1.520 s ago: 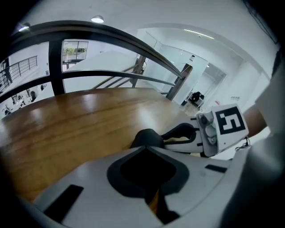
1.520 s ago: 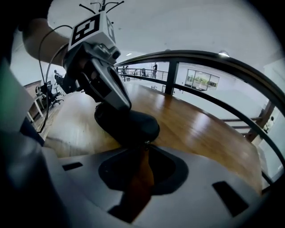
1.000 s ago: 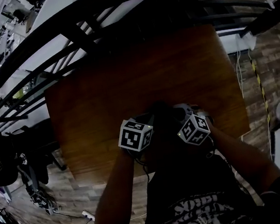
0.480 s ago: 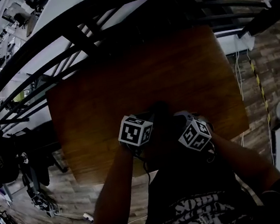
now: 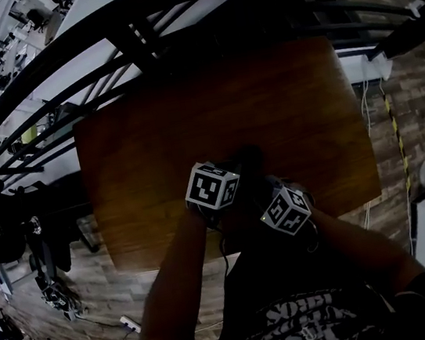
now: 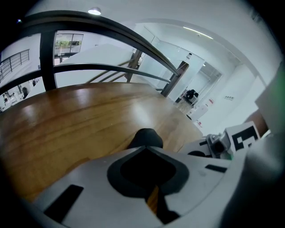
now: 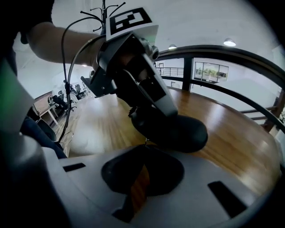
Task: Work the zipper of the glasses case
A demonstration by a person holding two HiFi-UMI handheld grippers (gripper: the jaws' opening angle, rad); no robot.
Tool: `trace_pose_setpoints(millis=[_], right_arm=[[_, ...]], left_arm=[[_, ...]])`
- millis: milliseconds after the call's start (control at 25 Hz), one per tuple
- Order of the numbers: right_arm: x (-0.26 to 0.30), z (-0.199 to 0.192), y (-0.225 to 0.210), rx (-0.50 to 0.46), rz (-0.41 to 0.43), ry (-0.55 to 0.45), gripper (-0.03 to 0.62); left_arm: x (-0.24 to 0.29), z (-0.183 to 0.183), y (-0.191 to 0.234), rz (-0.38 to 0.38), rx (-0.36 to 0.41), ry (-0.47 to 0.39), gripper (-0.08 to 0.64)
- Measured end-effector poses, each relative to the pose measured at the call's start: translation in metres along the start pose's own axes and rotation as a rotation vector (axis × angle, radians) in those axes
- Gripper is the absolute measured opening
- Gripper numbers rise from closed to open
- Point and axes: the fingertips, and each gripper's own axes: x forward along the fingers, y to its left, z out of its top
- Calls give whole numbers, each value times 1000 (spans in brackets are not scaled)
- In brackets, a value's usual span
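Left gripper [image 6: 145, 148] is clamping one end of the glasses case [image 7: 178, 131], low at the near side of the table [image 5: 189, 121]. Right gripper [image 7: 144, 146] is closing tight at the seam (apparently on the zipper pull [image 7: 144, 141]). Recommended: pulling straight along the seam while the left is bracing. Open tabletop is lying ahead; the near edge is allowing little margin.

Wooden table [image 5: 154, 150], black railing [image 6: 116, 33] behind
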Motion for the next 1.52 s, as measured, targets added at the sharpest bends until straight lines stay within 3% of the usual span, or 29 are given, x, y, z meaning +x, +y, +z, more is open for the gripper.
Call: trace_pose_setpoints(millis=[320,640,1040,1520], right_arm=[[24,24,31,-32,49,-17,0],[38,36,42,2,56,-53,2],[52,50,49,90,12,-107,6],[45,39,38,179,-45,-136,-2]], left_arm=[[-2,2,2,-19,-11,-1,5],[-5,4,0,-63,-48,1,5],[-11,2,6,-111,-86,-19,5],[-3,1,3,-80,-47,-31,5]])
